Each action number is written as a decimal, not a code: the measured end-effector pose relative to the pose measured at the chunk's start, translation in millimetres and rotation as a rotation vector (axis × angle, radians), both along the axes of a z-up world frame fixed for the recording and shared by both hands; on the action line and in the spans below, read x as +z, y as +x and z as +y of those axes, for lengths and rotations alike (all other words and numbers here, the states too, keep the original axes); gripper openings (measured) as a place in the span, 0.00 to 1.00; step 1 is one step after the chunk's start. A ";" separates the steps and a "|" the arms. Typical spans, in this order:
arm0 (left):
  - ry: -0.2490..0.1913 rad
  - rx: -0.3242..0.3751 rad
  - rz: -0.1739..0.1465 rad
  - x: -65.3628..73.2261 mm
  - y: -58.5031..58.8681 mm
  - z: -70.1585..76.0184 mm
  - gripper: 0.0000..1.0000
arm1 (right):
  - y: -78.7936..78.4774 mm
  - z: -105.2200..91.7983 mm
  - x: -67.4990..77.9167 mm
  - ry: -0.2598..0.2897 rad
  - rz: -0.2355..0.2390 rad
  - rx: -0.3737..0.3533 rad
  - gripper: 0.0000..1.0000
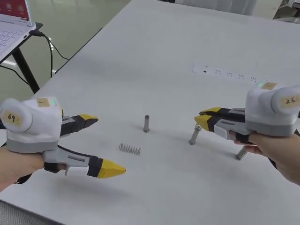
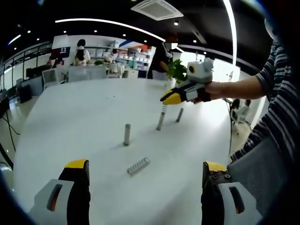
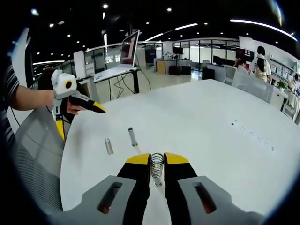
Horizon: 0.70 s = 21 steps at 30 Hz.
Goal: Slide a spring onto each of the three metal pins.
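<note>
- Now, left gripper (image 1: 110, 144): jaws wide apart, holding nothing.
- Loose spring (image 1: 130, 149): flat on the table (image 1: 164, 56), near the left gripper's lower tip.
- Bare pin (image 1: 146, 123): upright.
- Right gripper (image 1: 200, 118): clamped on held spring (image 3: 157, 168), atop tilted pin (image 1: 194, 137).
- Third pin (image 1: 241, 153): ribbed like a spring, beside the right hand.
</note>
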<state>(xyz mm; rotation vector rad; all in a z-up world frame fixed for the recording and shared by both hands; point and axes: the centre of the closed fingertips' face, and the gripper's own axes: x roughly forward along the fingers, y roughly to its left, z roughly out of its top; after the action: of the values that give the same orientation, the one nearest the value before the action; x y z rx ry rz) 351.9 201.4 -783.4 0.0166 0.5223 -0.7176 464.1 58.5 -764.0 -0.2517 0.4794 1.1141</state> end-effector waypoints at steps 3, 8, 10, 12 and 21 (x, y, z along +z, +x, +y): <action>0.001 0.000 0.003 -0.8 -0.6 0.4 0.98 | 0.0 1.0 -3.7 -0.010 -0.003 0.005 0.08; 0.000 -0.001 0.005 -1.1 -1.8 -0.4 0.98 | 0.6 -0.3 -11.9 -0.016 0.007 0.001 0.08; 0.003 -0.001 0.007 -1.3 -2.7 -0.6 0.98 | -0.6 -1.8 -16.6 -0.018 0.015 -0.004 0.08; 0.002 -0.001 0.009 -1.5 -3.4 -0.6 0.98 | -3.2 -2.6 -20.6 -0.026 0.019 -0.001 0.08; 0.001 -0.006 0.020 -5.0 -4.7 -4.3 0.97 | -10.9 -3.9 -42.8 -0.069 0.034 0.013 0.08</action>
<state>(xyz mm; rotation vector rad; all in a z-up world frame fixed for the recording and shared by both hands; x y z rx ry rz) 347.2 197.1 -788.4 0.0124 0.5417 -0.7235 453.2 54.6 -806.8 -0.2972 0.5477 1.1173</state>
